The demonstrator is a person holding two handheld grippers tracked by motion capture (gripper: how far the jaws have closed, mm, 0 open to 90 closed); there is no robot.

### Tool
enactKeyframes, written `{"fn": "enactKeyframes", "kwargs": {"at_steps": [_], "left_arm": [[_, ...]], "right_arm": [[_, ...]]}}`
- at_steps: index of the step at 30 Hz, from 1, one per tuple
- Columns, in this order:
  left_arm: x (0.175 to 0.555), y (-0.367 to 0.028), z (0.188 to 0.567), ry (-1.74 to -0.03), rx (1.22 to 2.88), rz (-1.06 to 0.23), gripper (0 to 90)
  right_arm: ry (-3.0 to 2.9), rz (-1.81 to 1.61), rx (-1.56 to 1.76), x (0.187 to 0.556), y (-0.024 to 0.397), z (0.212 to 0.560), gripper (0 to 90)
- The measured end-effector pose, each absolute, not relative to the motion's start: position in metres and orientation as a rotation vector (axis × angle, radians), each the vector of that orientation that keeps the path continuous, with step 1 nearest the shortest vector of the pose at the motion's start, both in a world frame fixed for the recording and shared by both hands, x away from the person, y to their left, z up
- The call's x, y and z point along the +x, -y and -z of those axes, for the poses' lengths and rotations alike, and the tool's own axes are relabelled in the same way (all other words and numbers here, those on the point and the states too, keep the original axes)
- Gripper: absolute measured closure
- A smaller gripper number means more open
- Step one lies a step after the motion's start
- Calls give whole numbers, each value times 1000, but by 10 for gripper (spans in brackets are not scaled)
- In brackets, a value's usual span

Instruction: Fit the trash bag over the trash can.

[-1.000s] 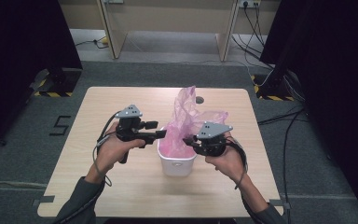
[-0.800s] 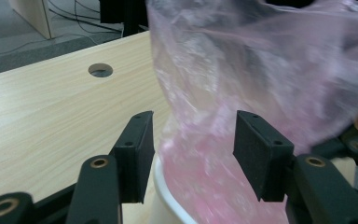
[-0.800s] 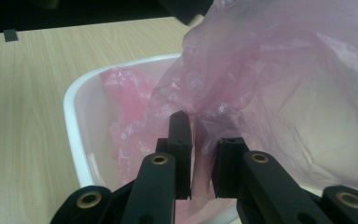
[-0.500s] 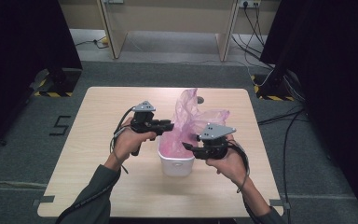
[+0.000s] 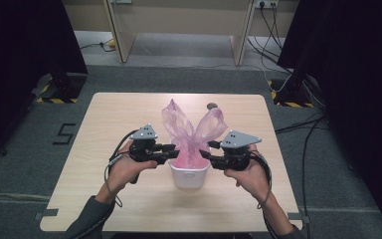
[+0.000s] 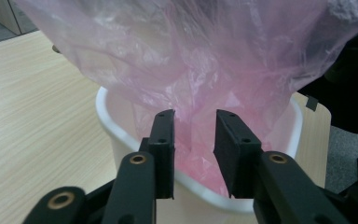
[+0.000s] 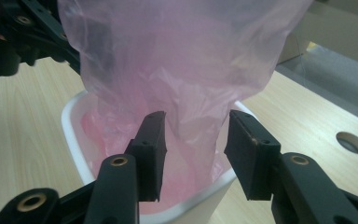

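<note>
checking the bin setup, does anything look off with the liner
The pink bag is not fitted: it stands up out of the white bin in two loose flaps, not folded over the rim. Nothing is spilled or torn.

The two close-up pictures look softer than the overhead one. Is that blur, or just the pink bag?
Left gripper view: the tool's black pads are fairly sharp, while the pink bag is hazy, being translucent and crinkled. Right gripper view: the same, with the white bin rim bowed by the wide lens. High view: evenly lit table, dark surroundings, soft detail.
</note>
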State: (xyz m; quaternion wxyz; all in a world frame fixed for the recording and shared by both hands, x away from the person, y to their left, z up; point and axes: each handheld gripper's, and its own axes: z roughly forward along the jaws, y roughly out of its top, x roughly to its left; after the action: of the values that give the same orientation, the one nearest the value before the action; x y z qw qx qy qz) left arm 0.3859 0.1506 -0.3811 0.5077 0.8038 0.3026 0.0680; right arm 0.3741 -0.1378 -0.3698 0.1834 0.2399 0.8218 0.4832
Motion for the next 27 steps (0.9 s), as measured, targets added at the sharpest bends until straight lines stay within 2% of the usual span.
{"fn": "enactKeyframes", "kwargs": {"at_steps": [1,6,7,8,10,18,24,27], "left_arm": [[386,-151,381,-729,1937,-164,665],[380,-166,368,-752,1890,-230,565],[380,-166,368,-752,1890,-230,549],[379,-173,360,-764,1867,-268,524],[380,-178,353,-770,1844,-288,508],[382,-180,339,-777,1815,-318,469],[383,-180,338,-780,1819,-317,457],[383,-183,336,-787,1808,-321,454]], "right_arm": [[-2318,-1363,677,374,138,370,567],[-2275,-1396,754,367,151,367,433],[-2275,-1396,754,367,151,367,433],[-2241,-1424,773,361,159,359,376],[-2220,-1438,788,356,163,352,341],[-2147,-1515,819,350,163,321,275],[-2109,-1545,801,354,149,298,274],[-2106,-1564,804,360,144,294,402]]}}
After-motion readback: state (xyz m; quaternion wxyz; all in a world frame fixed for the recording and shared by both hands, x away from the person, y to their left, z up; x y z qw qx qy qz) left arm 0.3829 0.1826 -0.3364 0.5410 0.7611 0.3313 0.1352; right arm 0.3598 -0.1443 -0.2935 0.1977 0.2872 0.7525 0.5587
